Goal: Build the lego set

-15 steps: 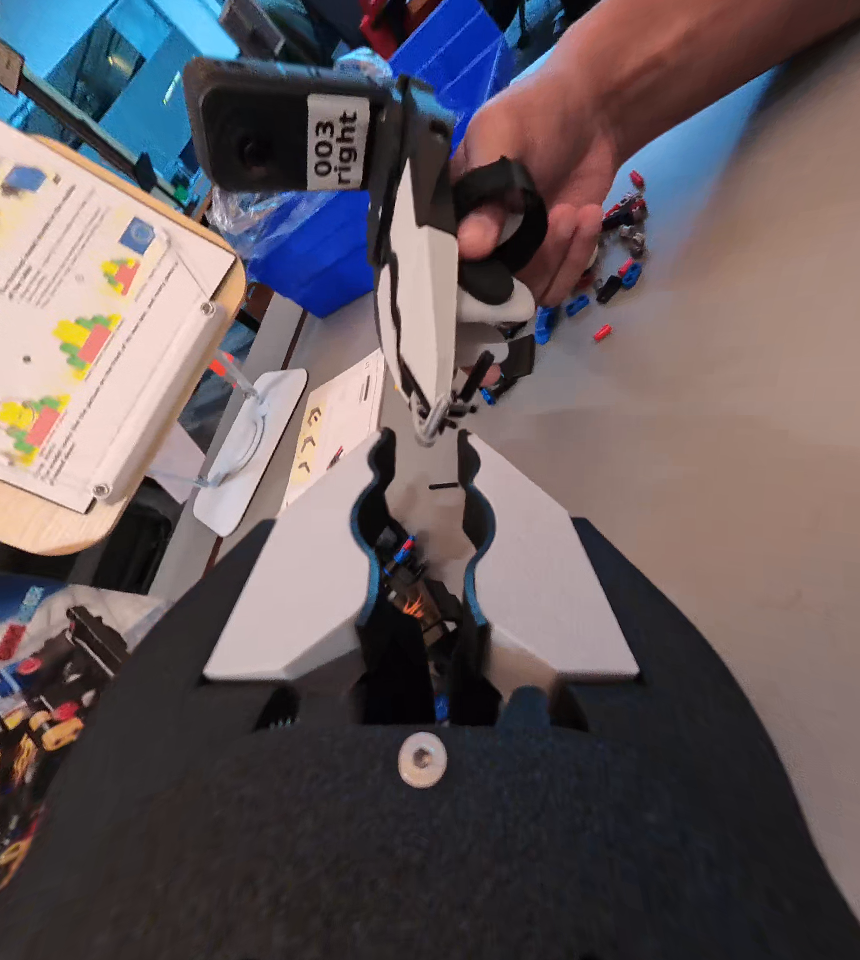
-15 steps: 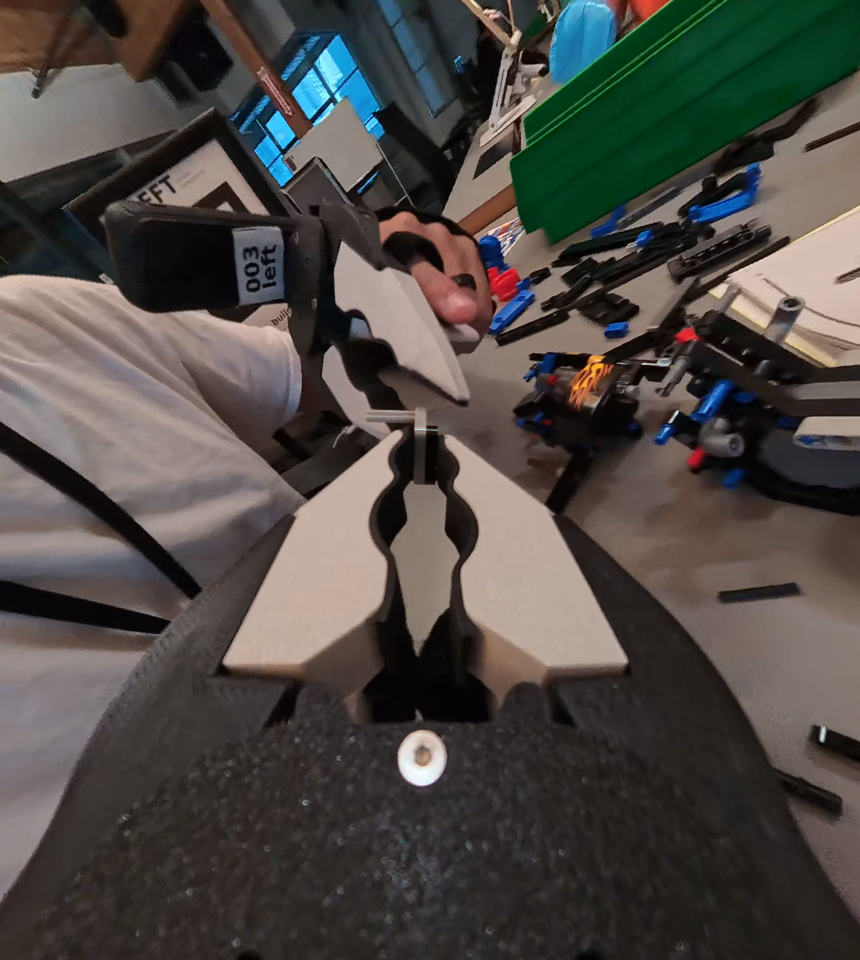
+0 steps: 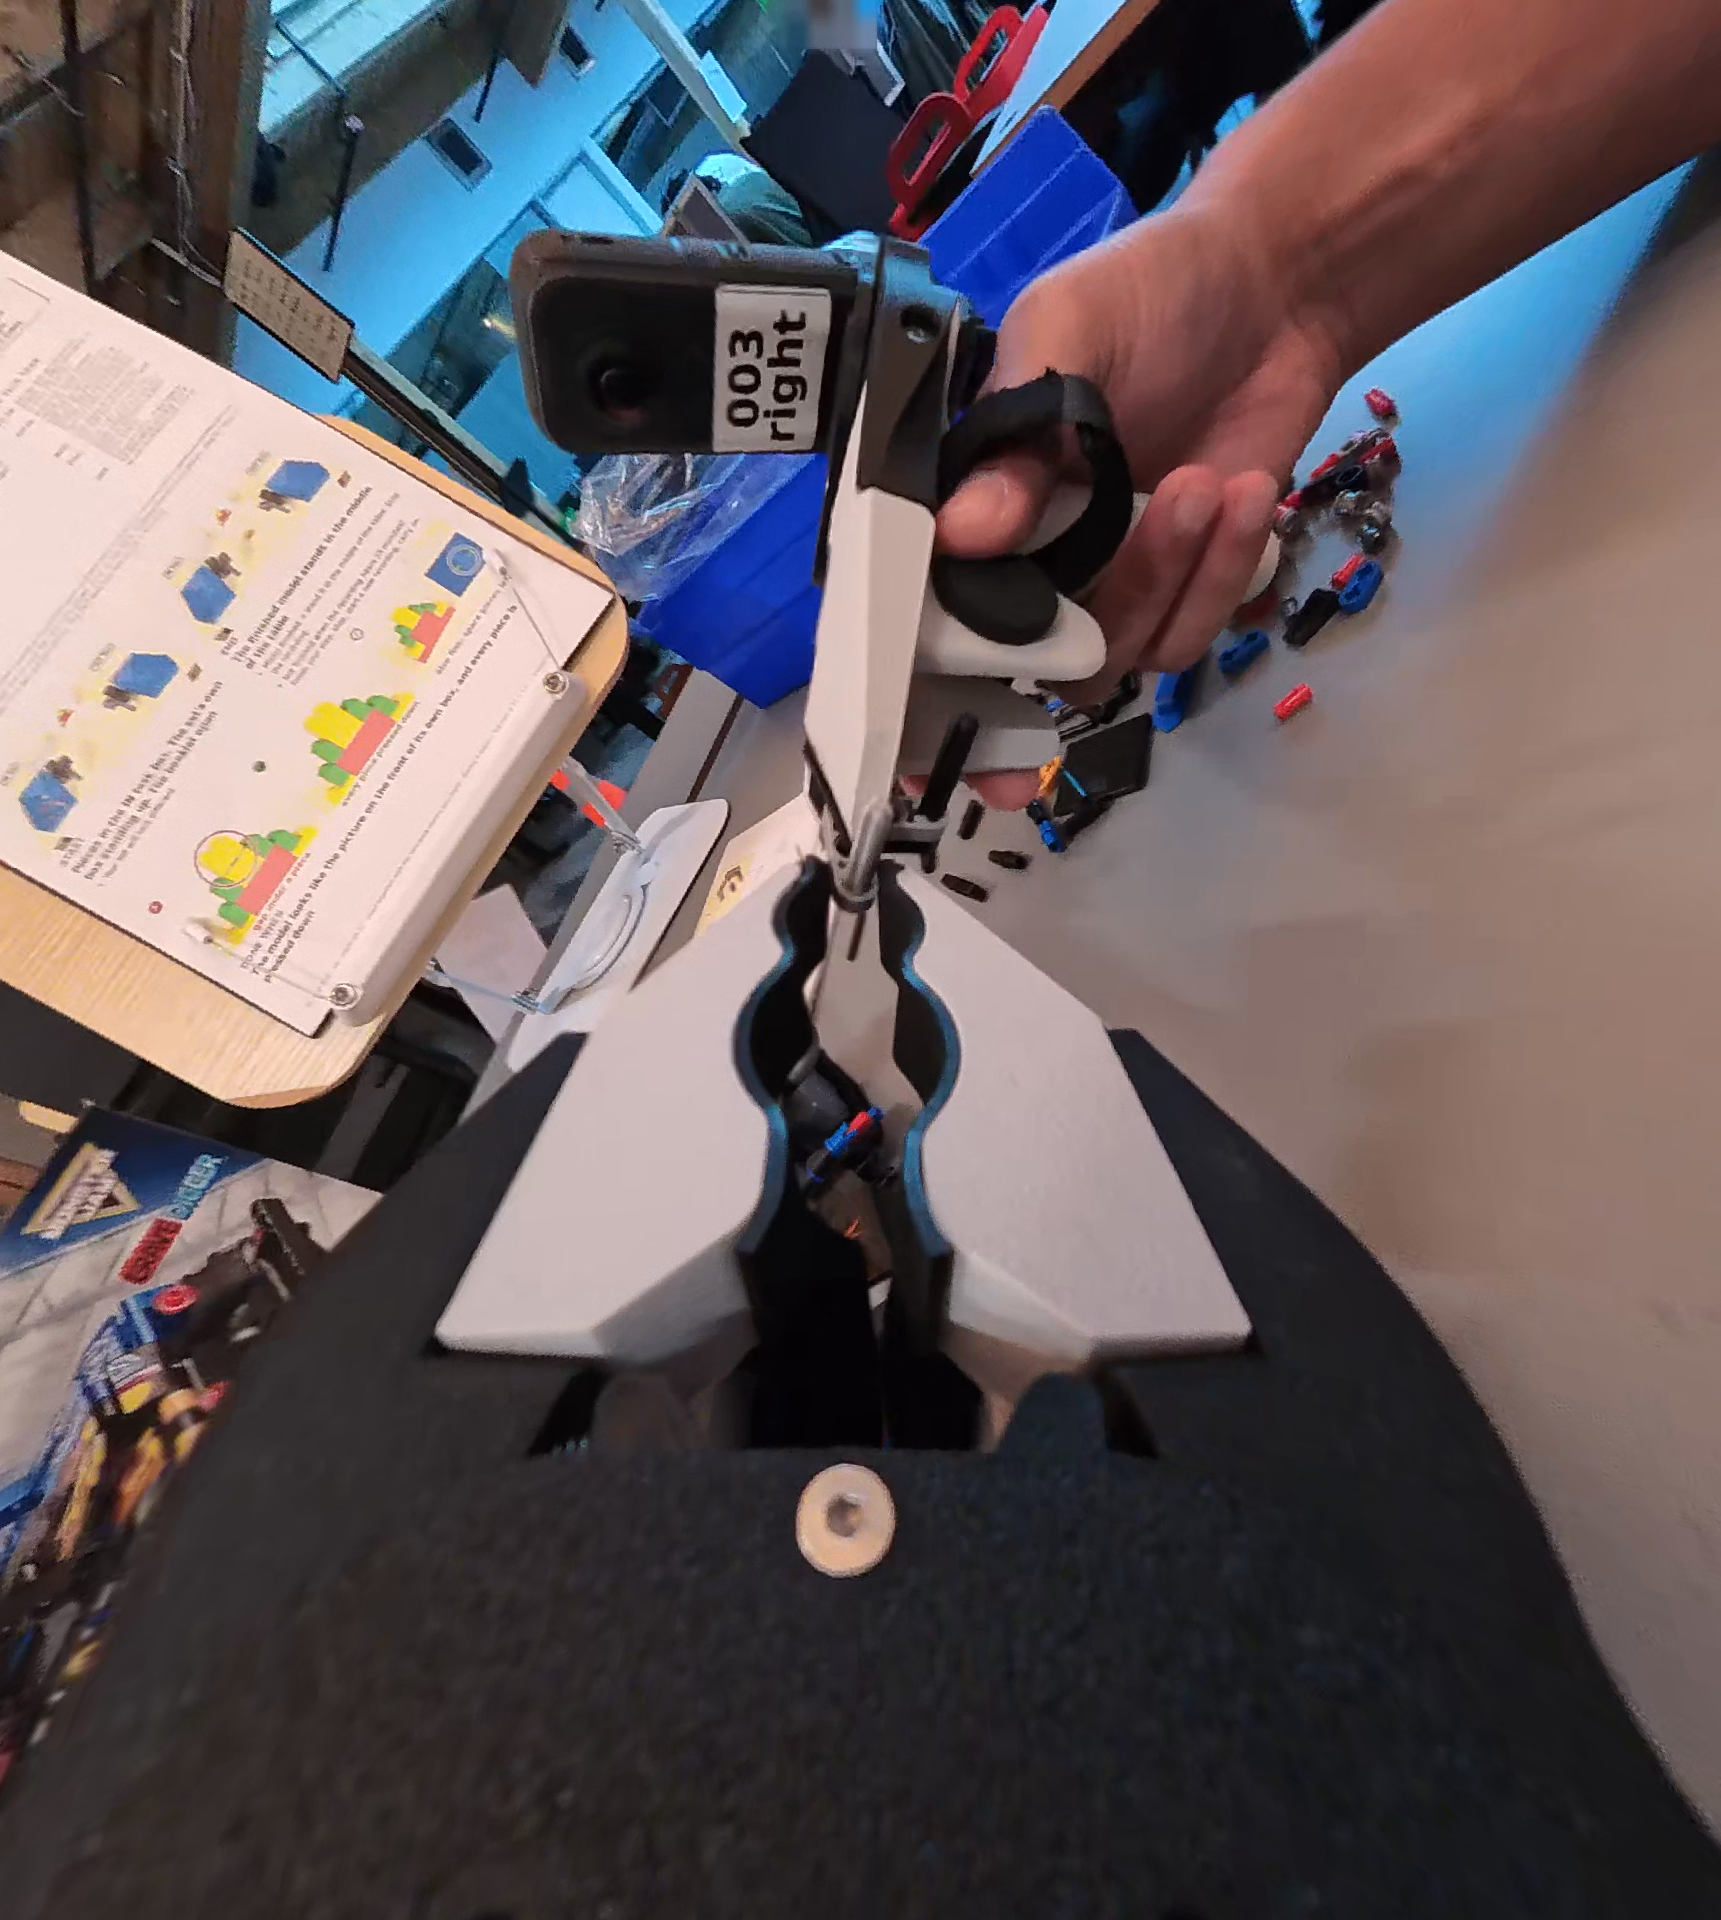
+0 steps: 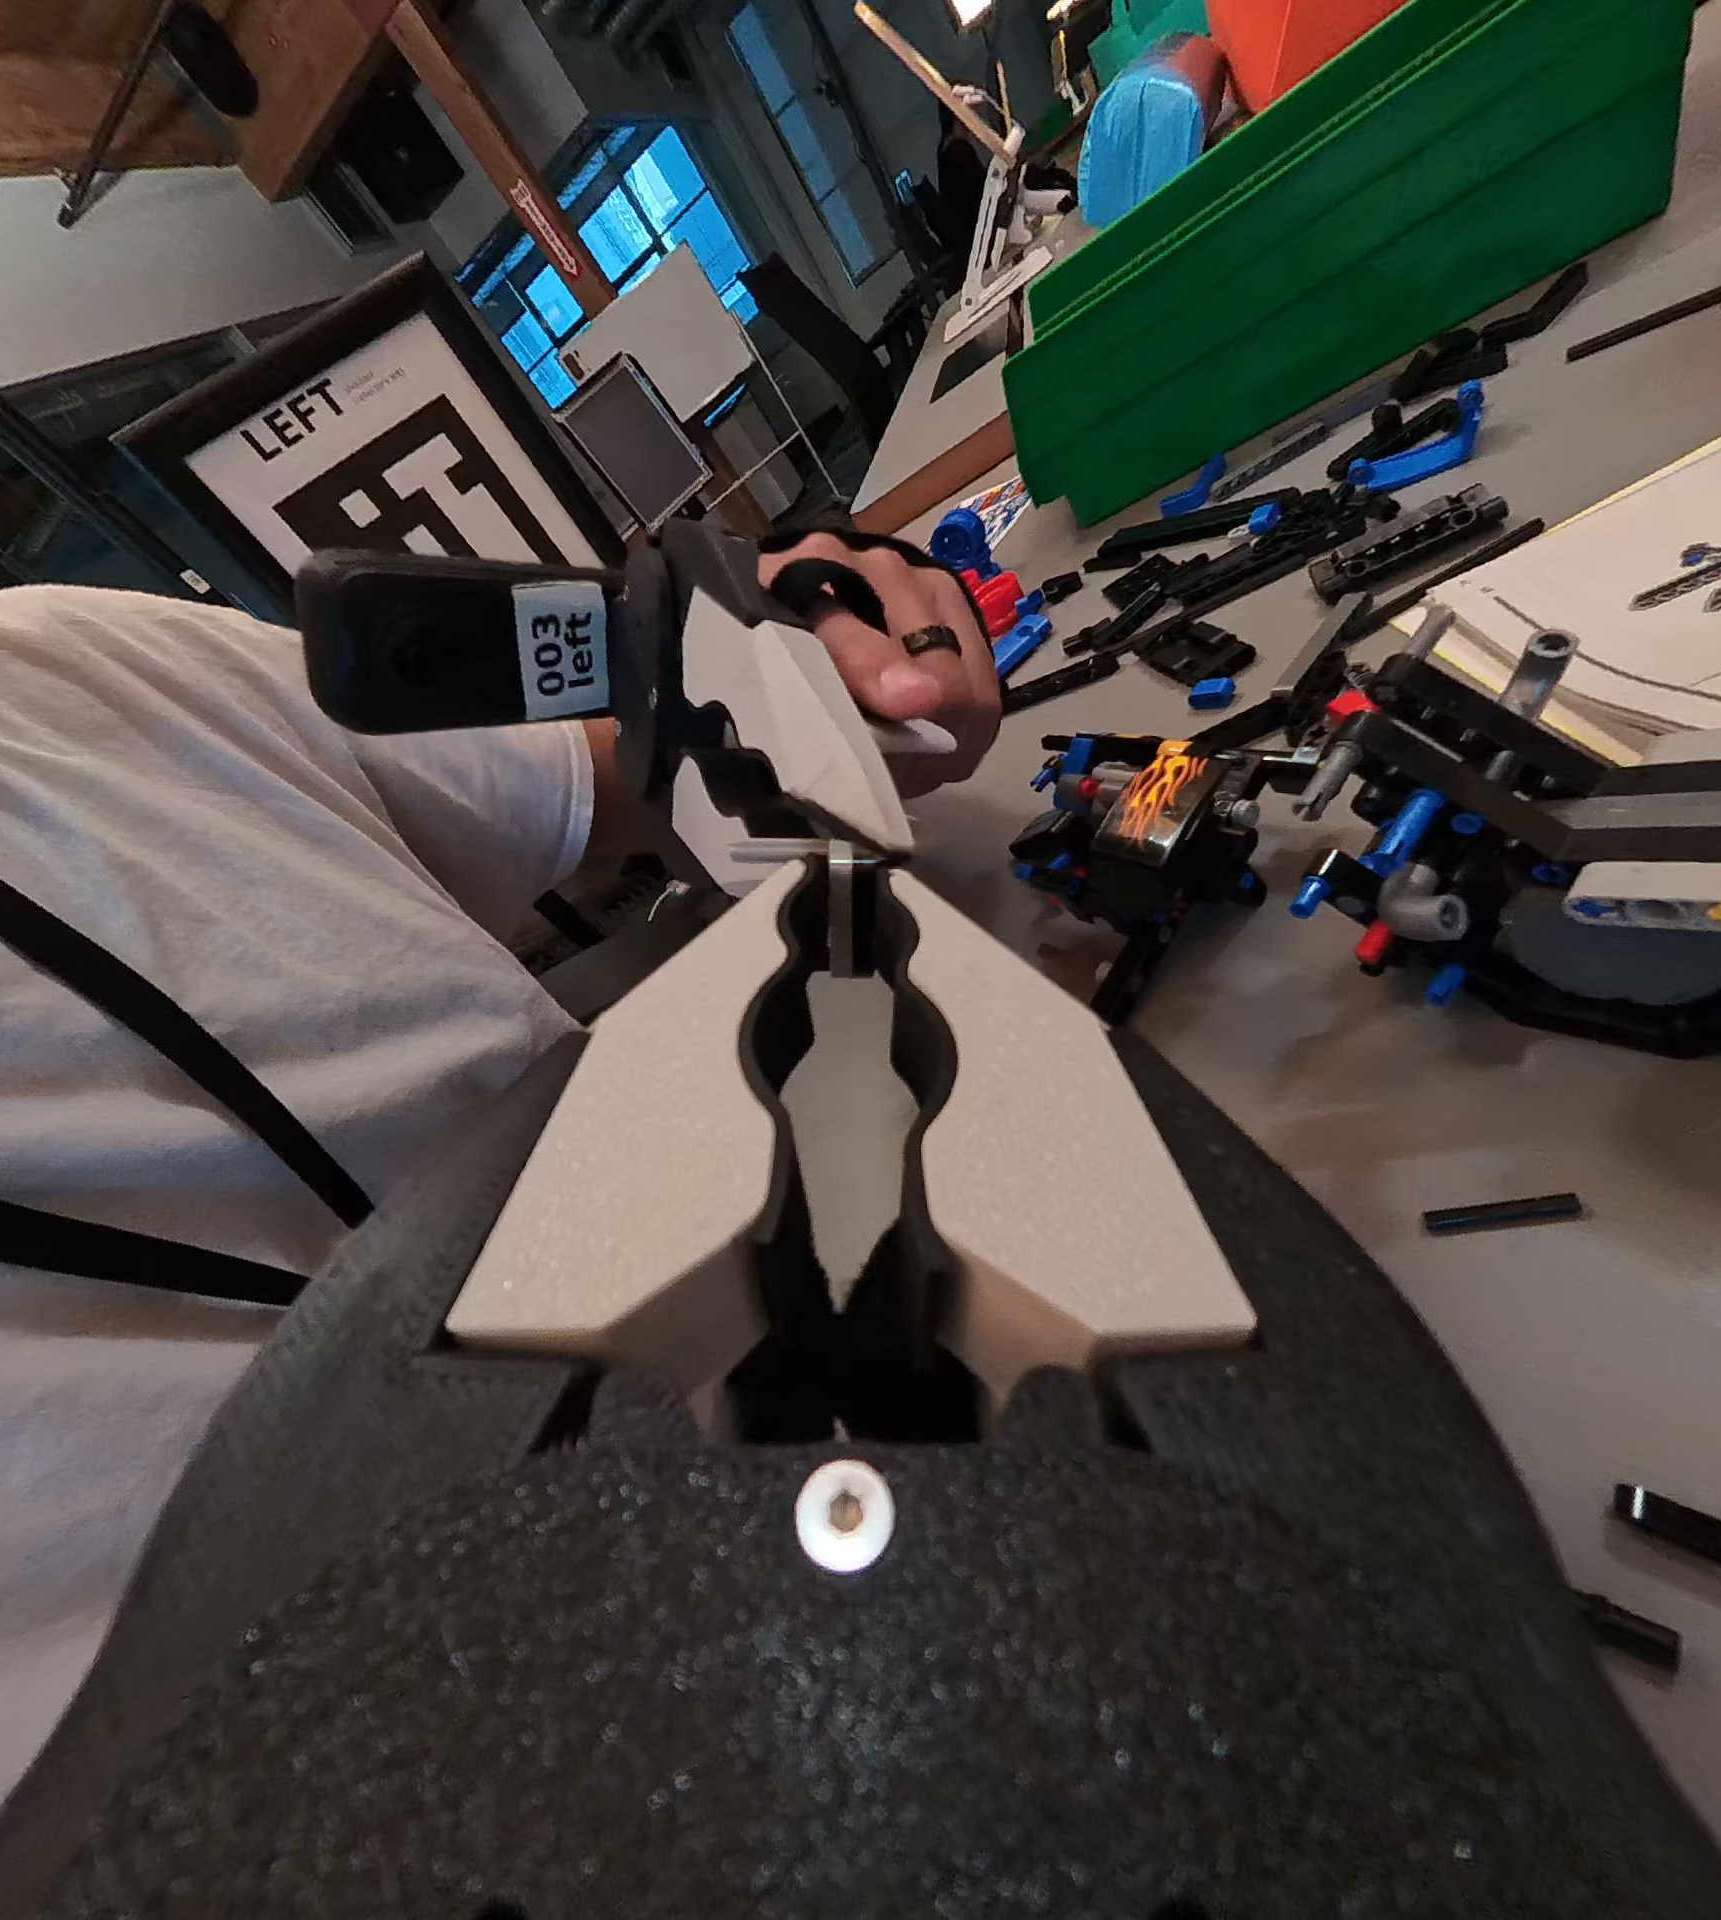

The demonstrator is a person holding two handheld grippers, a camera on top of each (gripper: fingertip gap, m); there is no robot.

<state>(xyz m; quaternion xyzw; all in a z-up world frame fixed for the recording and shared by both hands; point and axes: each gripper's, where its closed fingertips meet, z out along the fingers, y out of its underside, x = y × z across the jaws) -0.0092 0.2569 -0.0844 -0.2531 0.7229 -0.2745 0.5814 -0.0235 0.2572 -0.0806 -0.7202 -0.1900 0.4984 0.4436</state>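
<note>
In the left wrist view, the left gripper (image 3: 851,904) has its fingers drawn together on a thin pale axle (image 3: 864,847), holding it up off the grey table (image 3: 1458,935), probably so the other tool can work a part onto it in mid-air. The right gripper (image 3: 861,831) comes down from the far side, tips meeting the left's, the person's right hand (image 3: 1147,488) wrapped round its handle; loose red and blue pieces (image 3: 1339,551) lie far right. In the right wrist view, the right gripper (image 4: 851,904) is clamped on a small grey-and-black piece (image 4: 849,920) at its tips, touching the axle (image 4: 768,852) that pokes leftward from the left gripper (image 4: 871,836), which slants in from the far left. The half-built black vehicle (image 4: 1458,842) sits to the right on the table, well apart.
</note>
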